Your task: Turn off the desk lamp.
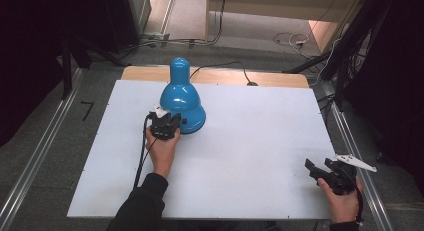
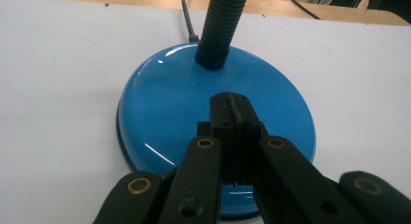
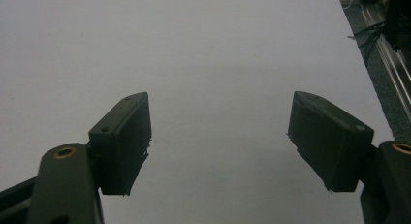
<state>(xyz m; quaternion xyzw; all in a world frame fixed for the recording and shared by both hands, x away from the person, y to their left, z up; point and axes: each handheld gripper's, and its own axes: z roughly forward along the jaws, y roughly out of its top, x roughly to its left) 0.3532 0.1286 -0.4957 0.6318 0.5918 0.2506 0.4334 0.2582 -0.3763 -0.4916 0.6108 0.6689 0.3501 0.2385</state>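
A blue desk lamp (image 1: 180, 96) stands at the back left of the white table top (image 1: 250, 141), its shade bent over its round base (image 2: 165, 112). A ribbed neck (image 2: 220, 25) rises from the base. My left gripper (image 1: 167, 122) is at the lamp's near side. Its jaws are pressed together with nothing between them, and the tips (image 2: 235, 105) are over the top of the base; contact cannot be told. My right gripper (image 1: 319, 164) rests near the table's front right corner. It is open (image 3: 218, 112) over bare white surface, holding nothing.
The lamp's black cable (image 1: 225, 66) runs off the back over a wooden table edge (image 1: 220, 77). Metal rails (image 1: 350, 136) run along both sides of the table. More cables (image 1: 290, 39) lie on the floor behind.
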